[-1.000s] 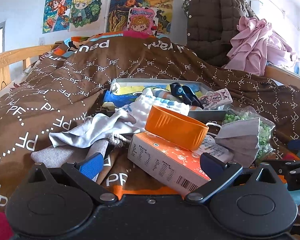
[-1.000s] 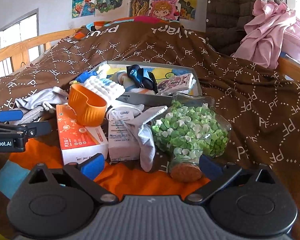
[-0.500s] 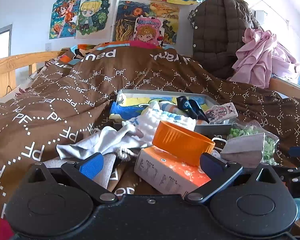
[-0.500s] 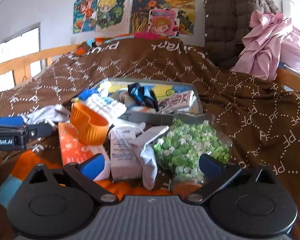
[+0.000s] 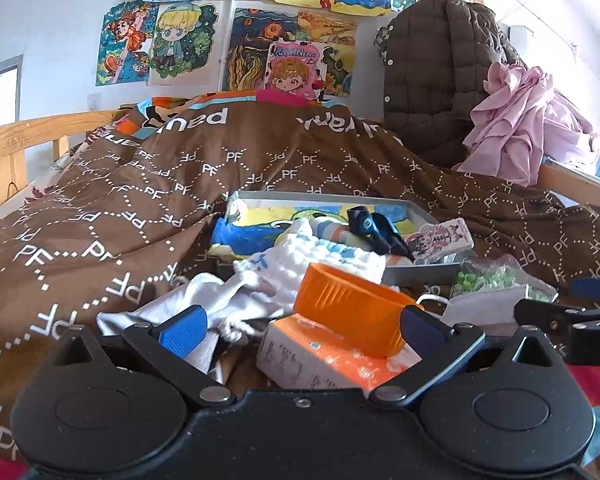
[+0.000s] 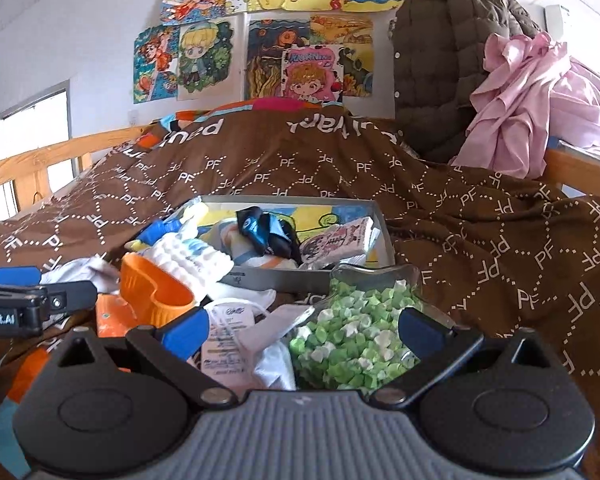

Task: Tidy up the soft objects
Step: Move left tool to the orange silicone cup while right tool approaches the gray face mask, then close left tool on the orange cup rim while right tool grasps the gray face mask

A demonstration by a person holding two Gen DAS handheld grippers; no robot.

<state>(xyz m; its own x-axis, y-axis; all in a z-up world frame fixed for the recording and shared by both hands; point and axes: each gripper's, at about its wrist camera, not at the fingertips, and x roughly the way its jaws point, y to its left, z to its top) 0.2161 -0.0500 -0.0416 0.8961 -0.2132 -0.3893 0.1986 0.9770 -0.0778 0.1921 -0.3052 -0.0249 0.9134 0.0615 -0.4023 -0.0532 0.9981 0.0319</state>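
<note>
Both fisheye views sit low over the bed, looking forward along open blue-tipped fingers toward the poster wall. The left hand-held gripper (image 5: pixel 300 322) faces the orange bowl (image 5: pixel 350 312) close up; the right hand-held gripper (image 6: pixel 304 326) sits beside it, nearer the bag of green bits (image 6: pixel 352 332). Both share the grey tray (image 5: pixel 414 274) and each sees the other's tip at its edge.

Cartoon drawings (image 5: pixel 256 36) cover the wall above a brown quilted jacket (image 5: pixel 436 80) and wooden bedrail (image 5: pixel 32 136).
</note>
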